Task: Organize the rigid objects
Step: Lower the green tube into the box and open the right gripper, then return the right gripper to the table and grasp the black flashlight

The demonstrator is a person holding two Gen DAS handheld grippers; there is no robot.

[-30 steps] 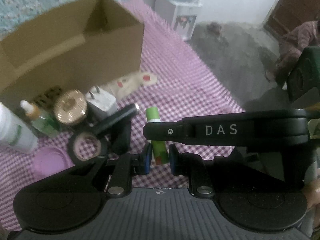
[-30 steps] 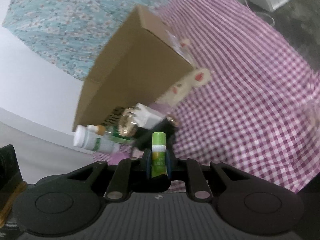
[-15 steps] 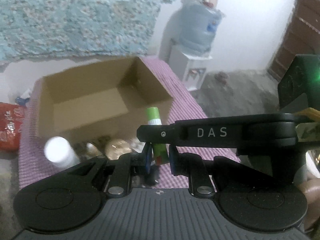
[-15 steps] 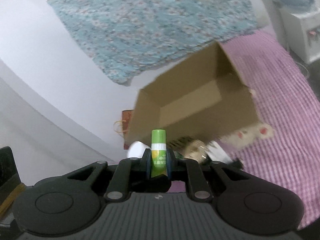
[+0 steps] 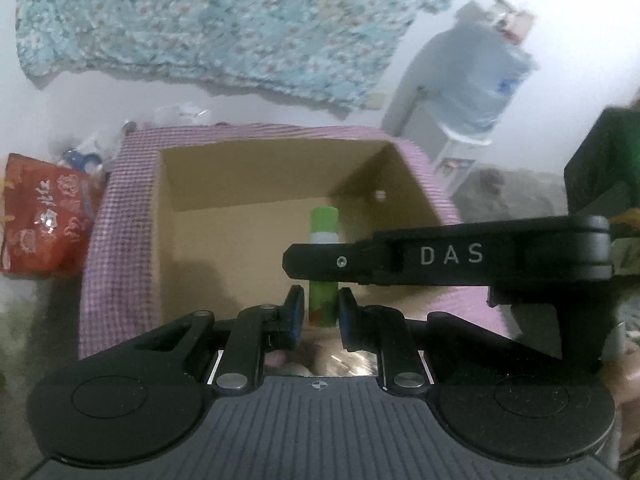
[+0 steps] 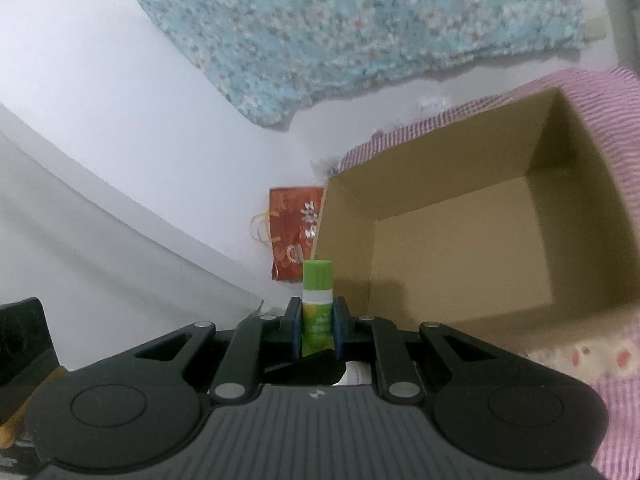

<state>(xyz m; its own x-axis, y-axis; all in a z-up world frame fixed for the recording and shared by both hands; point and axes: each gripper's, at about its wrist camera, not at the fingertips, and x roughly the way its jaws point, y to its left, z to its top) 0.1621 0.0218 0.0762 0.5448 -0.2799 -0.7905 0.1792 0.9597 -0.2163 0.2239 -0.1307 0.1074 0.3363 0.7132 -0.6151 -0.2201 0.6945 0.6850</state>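
A green glue stick (image 6: 317, 308) with a white band stands upright between the pads of my right gripper (image 6: 316, 334), which is shut on it. It also shows in the left wrist view (image 5: 323, 264), between the fingers of my left gripper (image 5: 320, 316), which stand slightly apart from it; the right gripper's black finger (image 5: 440, 258) crosses in front. An open, empty cardboard box (image 5: 256, 240) lies just ahead and below; in the right wrist view the box (image 6: 472, 240) is to the right of the stick.
The box sits on a pink checked cloth (image 5: 116, 216). A red bag (image 5: 44, 216) leans by the wall at left. A water dispenser bottle (image 5: 468, 80) stands at the back right. A floral blue cloth (image 6: 360, 28) hangs on the wall.
Both grippers have risen and tilted up with the glue stick, moving from over the clutter of small items to above the open box. The items have dropped out of view.
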